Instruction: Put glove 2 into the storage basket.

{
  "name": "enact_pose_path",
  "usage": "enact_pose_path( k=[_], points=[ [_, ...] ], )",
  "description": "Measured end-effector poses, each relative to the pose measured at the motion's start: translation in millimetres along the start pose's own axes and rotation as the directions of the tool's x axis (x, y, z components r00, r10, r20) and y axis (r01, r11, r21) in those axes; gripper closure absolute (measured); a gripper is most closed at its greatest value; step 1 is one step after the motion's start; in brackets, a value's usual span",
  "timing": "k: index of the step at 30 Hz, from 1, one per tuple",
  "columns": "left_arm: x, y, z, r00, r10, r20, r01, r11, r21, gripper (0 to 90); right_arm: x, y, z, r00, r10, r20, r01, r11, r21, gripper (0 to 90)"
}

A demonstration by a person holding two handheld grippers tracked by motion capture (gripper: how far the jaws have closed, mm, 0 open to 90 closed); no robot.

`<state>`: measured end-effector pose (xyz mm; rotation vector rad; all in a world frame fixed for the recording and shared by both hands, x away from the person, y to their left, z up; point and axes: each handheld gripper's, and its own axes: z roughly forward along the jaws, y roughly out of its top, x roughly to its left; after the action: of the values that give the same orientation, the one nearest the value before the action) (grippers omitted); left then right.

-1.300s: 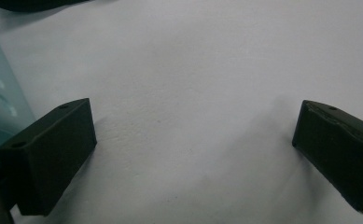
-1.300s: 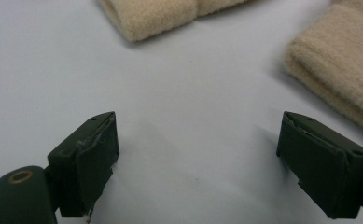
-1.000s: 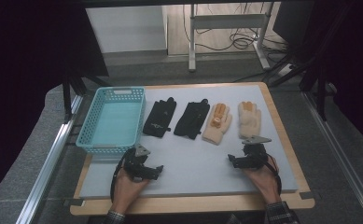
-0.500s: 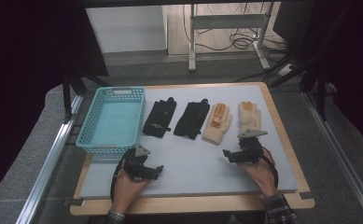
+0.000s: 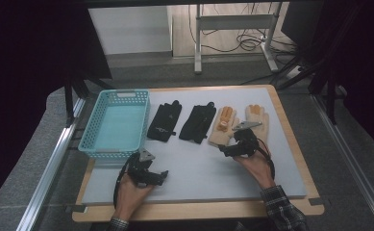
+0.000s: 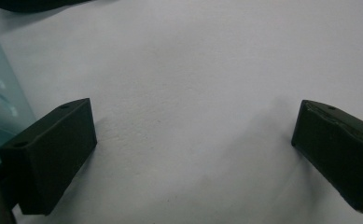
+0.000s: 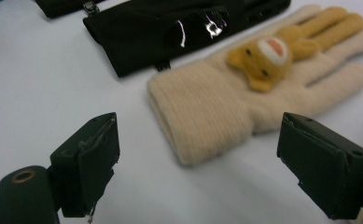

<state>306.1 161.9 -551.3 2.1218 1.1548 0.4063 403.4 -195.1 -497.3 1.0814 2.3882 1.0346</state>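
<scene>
A white mat (image 5: 199, 168) covers the wooden desk (image 5: 300, 144). At its far left sits a teal basket (image 5: 117, 122). Right of it lie four gloves in a row: two black gloves (image 5: 164, 121) (image 5: 198, 123), then two cream gloves (image 5: 223, 126) (image 5: 256, 118). The right claw (image 5: 227, 150) hovers just at the cuff of the nearer cream glove, the right hand (image 5: 254, 163) behind it. The left claw (image 5: 160, 177) rests low on bare mat near the basket's front corner, held by the left hand (image 5: 129, 197).
</scene>
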Motion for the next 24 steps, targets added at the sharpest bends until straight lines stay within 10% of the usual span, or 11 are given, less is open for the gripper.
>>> enact_pose_path(
  k=[13, 24],
  points=[
    [-0.1, 0.1, -0.5, 1.0, 0.002, 0.0, -0.002, 1.0, 0.006, 0.8, 10.8, 35.5, 25.5, 0.9979, -0.055, -0.034, 0.055, 0.998, 0.001, 16.8],
    [0.6, 0.1, 0.5, 1.0, -0.004, 0.004, 0.004, 1.0, 0.001, 0.0, 9.0, 62.9, 55.8, 0.9981, -0.052, -0.034, 0.052, 0.999, -0.003, 40.0]
  ],
)
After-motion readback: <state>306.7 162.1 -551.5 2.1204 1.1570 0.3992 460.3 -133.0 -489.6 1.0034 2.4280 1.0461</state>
